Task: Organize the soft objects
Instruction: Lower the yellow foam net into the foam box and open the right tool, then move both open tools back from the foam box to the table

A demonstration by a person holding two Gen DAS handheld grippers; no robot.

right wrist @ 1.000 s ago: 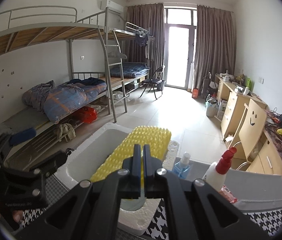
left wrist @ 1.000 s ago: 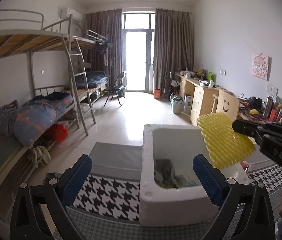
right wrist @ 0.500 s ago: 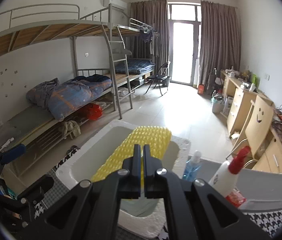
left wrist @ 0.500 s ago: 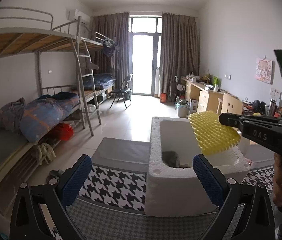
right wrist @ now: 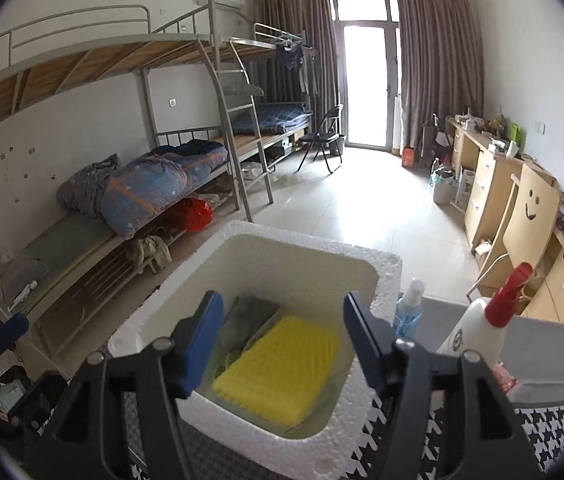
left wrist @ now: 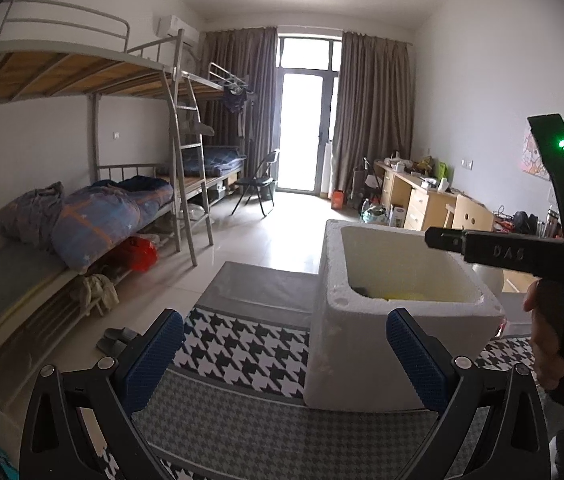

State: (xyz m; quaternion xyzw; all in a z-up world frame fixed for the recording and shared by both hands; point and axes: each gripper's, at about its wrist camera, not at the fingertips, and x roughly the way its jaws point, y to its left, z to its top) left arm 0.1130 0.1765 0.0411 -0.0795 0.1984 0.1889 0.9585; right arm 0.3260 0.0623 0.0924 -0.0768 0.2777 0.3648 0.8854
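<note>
We find the yellow sponge (right wrist: pixel 278 372) lying flat on the floor of the white foam box (right wrist: pixel 386 276), directly below and between the two blue-padded fingers of the right gripper (right wrist: pixel 282 340), which hovers above the box mouth; nothing touches it. The right gripper's jaws stand wide apart and grip nothing. The sponge's ridged face is up, and its long axis runs diagonally in the right wrist view, from the near left toward the far right of the box interior. Just beside it, at its far left, a grey cloth (right wrist: pixel 248 316) lies crumpled against the box floor. We see the left gripper (left wrist: pixel 282 354) held low in front of the box's near wall, over the houndstooth mat (left wrist: pixel 242 352), its jaws likewise spread wide and empty. The left wrist view shows only a thin yellow sliver of the sponge (left wrist: pixel 406 295) over the near rim of the box (left wrist: pixel 382 360); orientation cannot be read from there. That view does show the right gripper (left wrist: pixel 434 238) from the side, its finger reaching over the box's right rim, with the hand (left wrist: pixel 550 344) on its handle. The right wrist view alone shows a blue spray bottle (right wrist: pixel 408 308) and a red-capped white bottle (right wrist: pixel 478 328) standing just right of the box.
</note>
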